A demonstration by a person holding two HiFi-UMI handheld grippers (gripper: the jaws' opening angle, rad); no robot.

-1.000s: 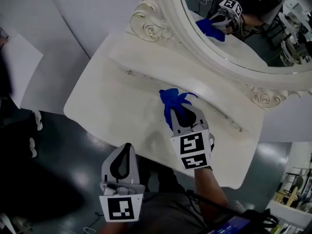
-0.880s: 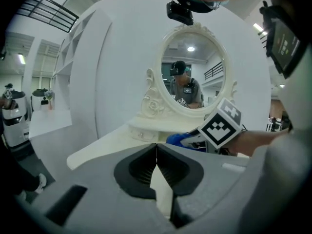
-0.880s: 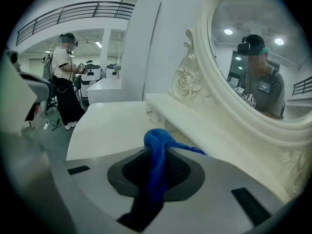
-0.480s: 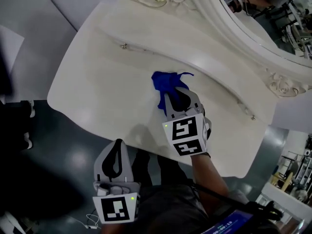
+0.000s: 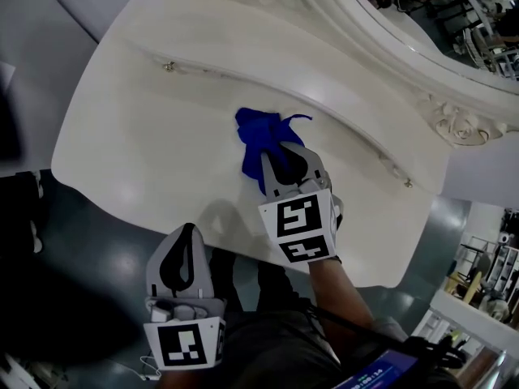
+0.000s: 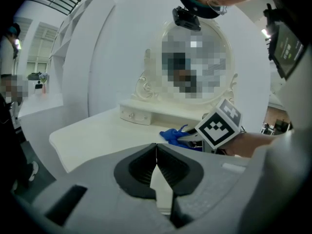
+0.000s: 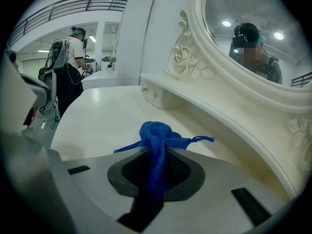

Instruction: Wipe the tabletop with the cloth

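Observation:
A blue cloth [image 5: 258, 134] lies bunched on the white tabletop [image 5: 154, 136], near its middle. My right gripper [image 5: 276, 157] is shut on the cloth's near end and holds it down on the surface. In the right gripper view the cloth [image 7: 157, 135] runs back between the jaws of that gripper [image 7: 157, 164], with its knot sticking out in front. My left gripper [image 5: 186, 232] hangs off the table's front edge, shut and holding nothing. Its closed jaws [image 6: 156, 152] point at the cloth [image 6: 171, 134] and the right gripper's marker cube [image 6: 219, 126].
A raised drawer ledge with small knobs [image 5: 169, 66] runs along the back of the table. An ornate white mirror frame [image 5: 442, 116] rises behind it. The table's front edge [image 5: 138, 205] drops to a dark floor. A person [image 7: 73, 57] stands far off to the left.
The head view has swung and come closer to the table. My right gripper and the cloth stay at about the same spot, perhaps slightly nearer the front edge. The left gripper stays off the edge.

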